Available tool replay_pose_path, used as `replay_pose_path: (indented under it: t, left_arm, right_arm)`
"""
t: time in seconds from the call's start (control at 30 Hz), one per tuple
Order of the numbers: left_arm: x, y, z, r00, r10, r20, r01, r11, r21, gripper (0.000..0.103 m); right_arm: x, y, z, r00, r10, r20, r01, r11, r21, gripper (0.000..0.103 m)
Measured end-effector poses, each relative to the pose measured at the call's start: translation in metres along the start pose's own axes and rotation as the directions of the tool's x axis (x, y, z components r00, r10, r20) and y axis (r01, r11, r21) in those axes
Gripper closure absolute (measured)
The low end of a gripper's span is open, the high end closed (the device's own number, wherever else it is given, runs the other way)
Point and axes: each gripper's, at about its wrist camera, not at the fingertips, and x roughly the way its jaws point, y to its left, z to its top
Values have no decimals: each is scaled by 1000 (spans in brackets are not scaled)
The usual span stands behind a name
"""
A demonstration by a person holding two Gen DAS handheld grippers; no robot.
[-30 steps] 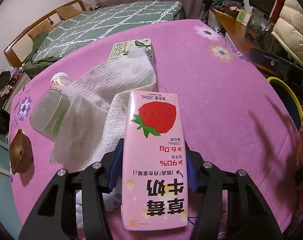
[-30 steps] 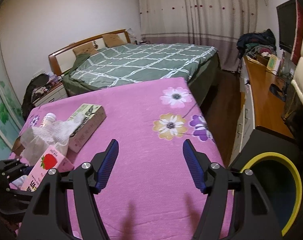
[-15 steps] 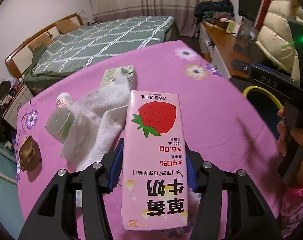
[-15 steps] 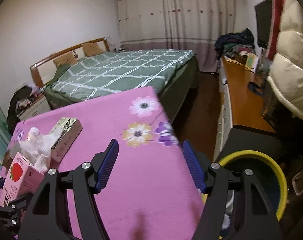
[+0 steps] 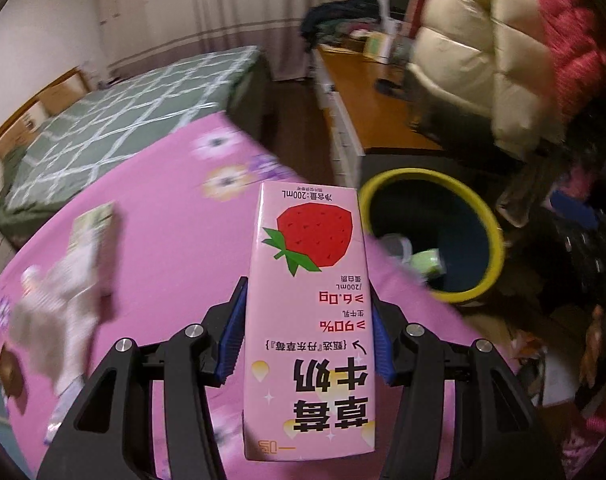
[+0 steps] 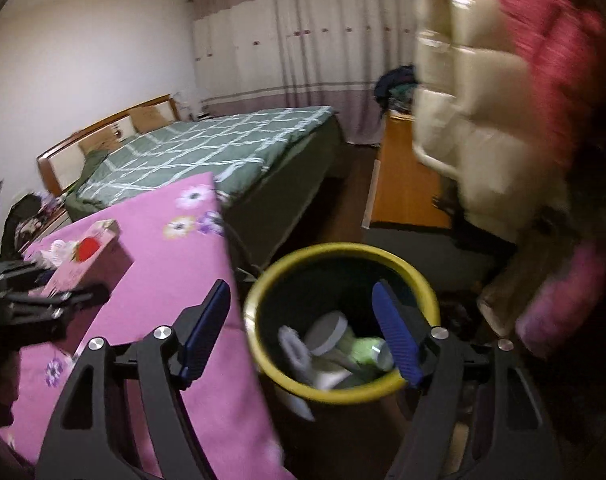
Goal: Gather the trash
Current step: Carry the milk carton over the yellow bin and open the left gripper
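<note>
Strawberry milk carton is clamped between the left gripper pads, held above the pink tablecloth, short of the yellow-rimmed bin. Right gripper is empty; its jaws have just been opening, spread over the bin. Cups and wrappers are already binned. Left on the table: tissue box, crumpled paper towel. Far-side items are motion-blurred; bin contents are partly hidden.
</note>
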Motion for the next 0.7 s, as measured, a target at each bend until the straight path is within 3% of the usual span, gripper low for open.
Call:
replay_pose_path:
  t: [0.3,0.53,0.6,0.67,0.7]
  left_arm:
    - [56,-97,47,994,-96,-45,101,989,113,50]
    - [98,-130,66,988,-134,-73,142,983,118,50]
    - [107,-134,71,988,-137,-71,144,983,109,42]
    - [110,-132,74,992,-119,-37,122,987,104,15]
    - [109,-131,75,994,-110,-16,111,989,101,14]
  right_arm:
    - [-25,-66,-33,997,-77,-22,79,990,114,31]
    - [-31,-88,-38,995,-104,-12,105,984,145,30]
    - [-29,-92,-38,994,-109,-20,111,982,150,30]
    - [-26,-92,-38,993,-111,-27,114,982,154,30]
    - [-24,-91,-38,993,-111,-32,114,982,153,30]
